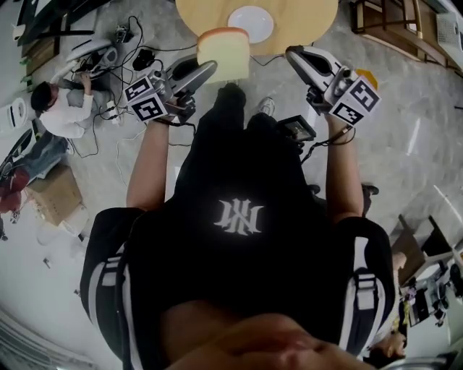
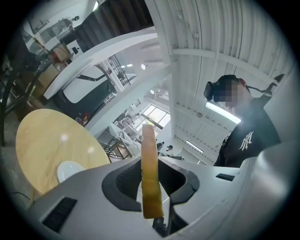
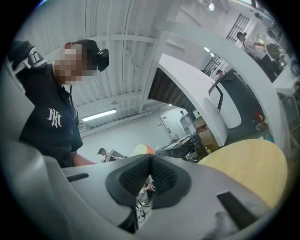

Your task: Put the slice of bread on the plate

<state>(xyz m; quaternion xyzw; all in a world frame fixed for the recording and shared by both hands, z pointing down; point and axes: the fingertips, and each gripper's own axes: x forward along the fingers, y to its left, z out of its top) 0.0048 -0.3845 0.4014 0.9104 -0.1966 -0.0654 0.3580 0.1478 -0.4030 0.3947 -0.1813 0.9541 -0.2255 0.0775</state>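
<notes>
The slice of bread (image 1: pixel 224 54), pale with a tan crust, stands upright between the jaws of my left gripper (image 1: pixel 210 69), which is shut on it. In the left gripper view the bread (image 2: pixel 150 173) shows edge-on, pinched between the pads of that gripper (image 2: pixel 151 187). Just beyond it, a white plate (image 1: pixel 250 22) lies on a round wooden table (image 1: pixel 304 22); the same plate (image 2: pixel 70 171) and table (image 2: pixel 44 140) show in the left gripper view. My right gripper (image 1: pixel 293 54) is held level to the right of the bread, its pads (image 3: pixel 161 180) closed together on nothing.
A person (image 1: pixel 61 108) sits on the floor at the left among cables (image 1: pixel 137 50). A cardboard box (image 1: pixel 54 191) lies lower left. Wooden furniture (image 1: pixel 391 22) stands at the top right. An orange object (image 1: pixel 367 74) shows behind the right gripper's marker cube.
</notes>
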